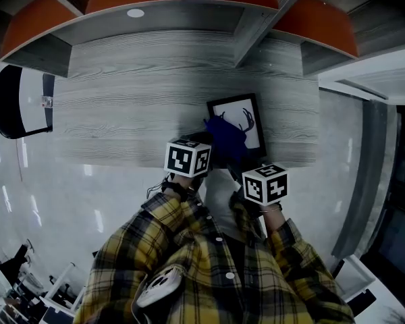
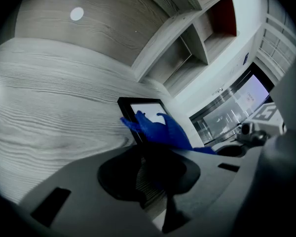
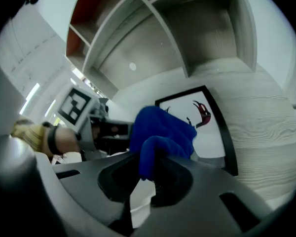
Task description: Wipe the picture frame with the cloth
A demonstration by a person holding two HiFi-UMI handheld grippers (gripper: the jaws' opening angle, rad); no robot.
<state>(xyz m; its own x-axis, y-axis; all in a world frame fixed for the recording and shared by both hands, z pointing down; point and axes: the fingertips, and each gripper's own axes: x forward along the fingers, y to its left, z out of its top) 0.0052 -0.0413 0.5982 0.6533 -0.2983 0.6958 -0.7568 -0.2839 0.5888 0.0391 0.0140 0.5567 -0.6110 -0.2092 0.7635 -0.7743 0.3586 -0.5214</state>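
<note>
Grey wood-grain desk surface (image 1: 121,100) is noted beneath a shelving unit (image 3: 153,28), and the picture frame (image 1: 251,132) is found on it near its front edge, to the right of centre. A black border and a white picture bearing an antlered figure are observed on the frame. The blue cloth (image 1: 226,140) is seen bunched over the frame's near left portion, in contact with the picture face; the far right portion of the picture is left uncovered. The cloth is gripped by the right gripper (image 3: 150,169), whose jaws are closed on a fold of it, as recorded in the right gripper view. The left gripper (image 2: 148,154) is positioned at the frame's near left corner; in the left gripper view its jaws are seen drawn together, and the frame's dark edge is seen running in between them, so the corner appears to be held, though the area is dim. Both grippers are held close together at the desk's front edge, the left marker cube (image 1: 187,157) just beside the cloth and the right marker cube (image 1: 265,183) slightly nearer the person. Yellow plaid sleeves (image 1: 189,248) are noted behind the grippers. Orange-red panels (image 1: 47,15) are seen in the shelving above, and a glossy pale floor (image 1: 67,201) is recorded below the desk.
</note>
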